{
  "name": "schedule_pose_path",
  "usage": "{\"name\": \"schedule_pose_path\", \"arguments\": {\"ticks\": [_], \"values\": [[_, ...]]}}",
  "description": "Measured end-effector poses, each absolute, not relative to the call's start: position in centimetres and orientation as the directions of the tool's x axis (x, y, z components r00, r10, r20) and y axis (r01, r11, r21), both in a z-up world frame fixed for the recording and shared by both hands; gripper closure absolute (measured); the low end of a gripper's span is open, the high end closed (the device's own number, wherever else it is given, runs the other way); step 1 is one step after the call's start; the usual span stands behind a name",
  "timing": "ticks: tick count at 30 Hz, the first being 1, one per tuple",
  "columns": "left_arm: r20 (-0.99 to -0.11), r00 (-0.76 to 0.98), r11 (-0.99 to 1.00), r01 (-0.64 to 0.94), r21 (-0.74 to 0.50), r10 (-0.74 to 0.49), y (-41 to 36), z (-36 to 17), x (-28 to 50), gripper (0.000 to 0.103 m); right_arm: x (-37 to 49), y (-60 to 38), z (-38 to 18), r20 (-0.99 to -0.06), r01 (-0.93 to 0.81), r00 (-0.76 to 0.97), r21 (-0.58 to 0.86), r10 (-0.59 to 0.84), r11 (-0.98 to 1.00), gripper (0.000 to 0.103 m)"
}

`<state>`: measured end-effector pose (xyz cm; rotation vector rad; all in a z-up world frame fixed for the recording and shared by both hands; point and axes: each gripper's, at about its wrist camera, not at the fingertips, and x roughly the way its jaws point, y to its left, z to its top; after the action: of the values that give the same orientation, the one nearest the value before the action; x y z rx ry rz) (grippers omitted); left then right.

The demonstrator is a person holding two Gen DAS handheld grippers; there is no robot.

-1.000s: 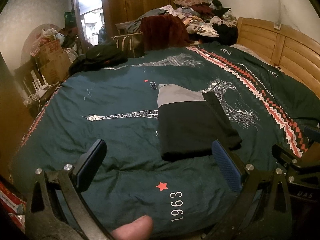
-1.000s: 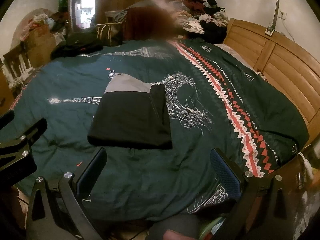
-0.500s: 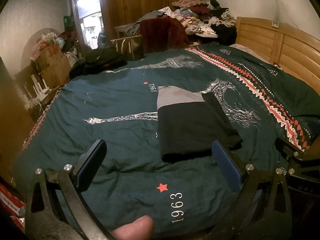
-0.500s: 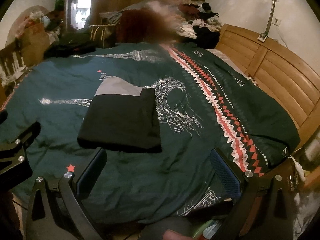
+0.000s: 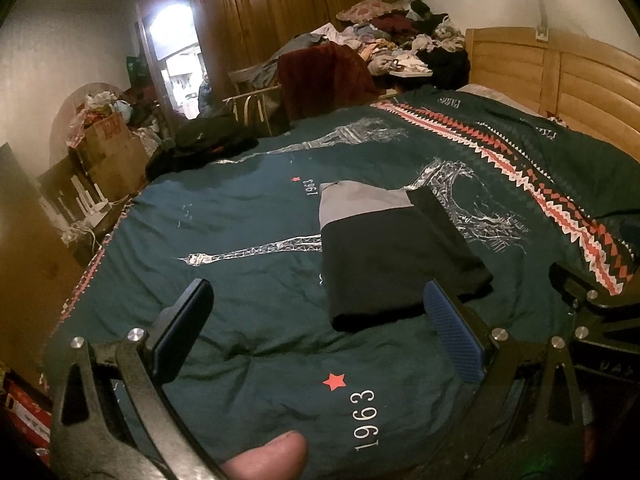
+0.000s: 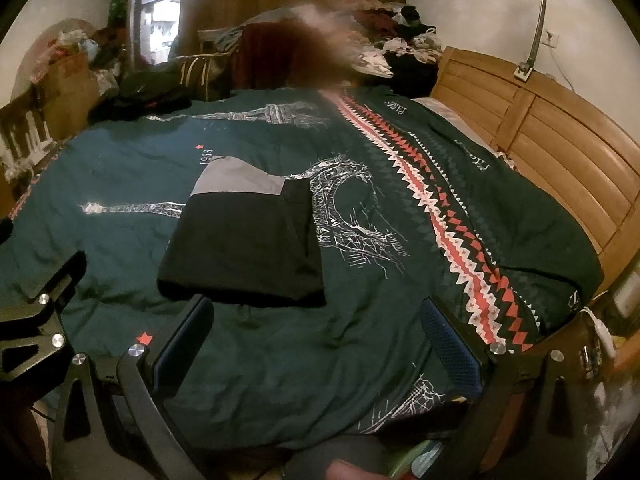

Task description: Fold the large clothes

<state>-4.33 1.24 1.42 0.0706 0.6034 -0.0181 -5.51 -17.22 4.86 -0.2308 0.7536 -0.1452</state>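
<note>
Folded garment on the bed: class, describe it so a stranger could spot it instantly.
Start at the dark green quilt covering the bed. Near its middle lies the folded garment, a flat rectangle. Unlike the loose clothes pile beyond the bed, it is neat, black with a grey band at its far end.

We take the folded garment (image 5: 396,256) as our landmark: it lies on the bed cover (image 5: 240,216), near the middle. The headboard (image 5: 568,84) stands well to its right, a clothes pile (image 5: 400,44) behind it (past the bed's far edge), and cardboard boxes (image 5: 108,148) far to its left. Both tools, left tool (image 5: 320,330) and right tool (image 6: 318,338), hang before it, apart from it.
</note>
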Motion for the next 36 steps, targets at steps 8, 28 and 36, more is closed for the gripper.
{"name": "schedule_pose_path", "arguments": {"ticks": [8,28,36], "values": [[-0.571,0.821,0.997,0.042,0.066,0.004,0.8,1.3,-4.5,0.000,-5.5,-17.2,4.8,-0.661,0.050,0.719,-0.259,-0.215,0.965,0.000],[-0.628,0.778,0.993,0.049,0.103,0.027,-0.6,0.3,-4.2,0.000,-5.3,-18.3,4.3,-0.664,0.057,0.717,-0.250,-0.214,0.967,0.000],[-0.671,0.741,0.997,0.055,0.060,0.000,-0.1,-0.3,-3.7,0.000,-5.3,-18.3,4.4,-0.665,0.057,0.715,-0.251,-0.216,0.966,0.000]]}}
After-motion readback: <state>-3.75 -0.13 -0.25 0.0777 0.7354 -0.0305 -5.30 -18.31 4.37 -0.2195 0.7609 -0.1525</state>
